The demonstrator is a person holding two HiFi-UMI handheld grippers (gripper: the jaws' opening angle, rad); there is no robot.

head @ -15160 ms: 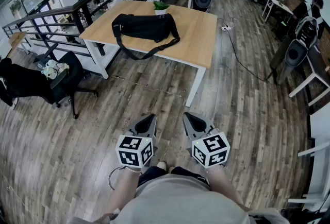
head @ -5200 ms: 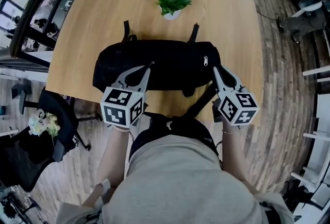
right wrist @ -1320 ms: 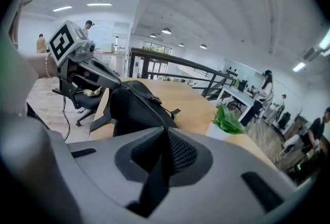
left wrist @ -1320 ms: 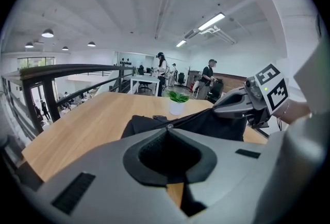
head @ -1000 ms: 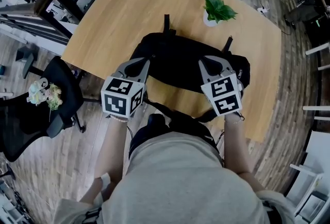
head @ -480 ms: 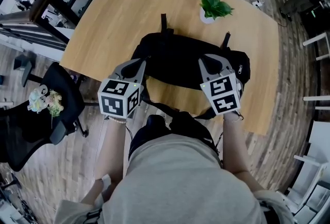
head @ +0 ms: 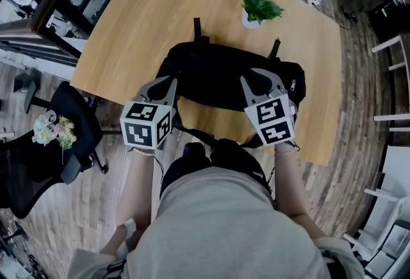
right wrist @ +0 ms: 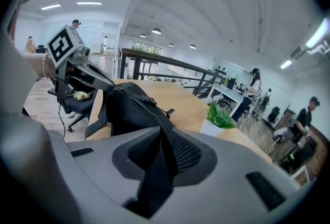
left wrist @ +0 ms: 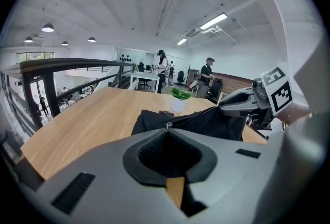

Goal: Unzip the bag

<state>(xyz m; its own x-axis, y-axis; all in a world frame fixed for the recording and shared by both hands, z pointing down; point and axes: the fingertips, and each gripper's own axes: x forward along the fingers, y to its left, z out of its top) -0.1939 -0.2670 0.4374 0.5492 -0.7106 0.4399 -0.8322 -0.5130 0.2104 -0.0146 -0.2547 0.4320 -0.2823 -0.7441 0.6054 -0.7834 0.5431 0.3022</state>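
**Possibly a slipping anchor hold**

The black duffel bag (head: 224, 76) lay on the tabletop (head: 128, 21). The left gripper (left wrist: 166, 128) had its jaws pinched together on the zipper pull (left wrist: 166, 125). The right gripper (right wrist: 164, 133) had just been opening its jaws, which barely pressed a fabric fold (right wrist: 157, 166). If that fold escaped, the bag would probably drag rather than unzip.

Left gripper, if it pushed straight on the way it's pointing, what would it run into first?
The black bag: the left gripper has its closed tips right at it, apparently pinching a small metal zipper pull.
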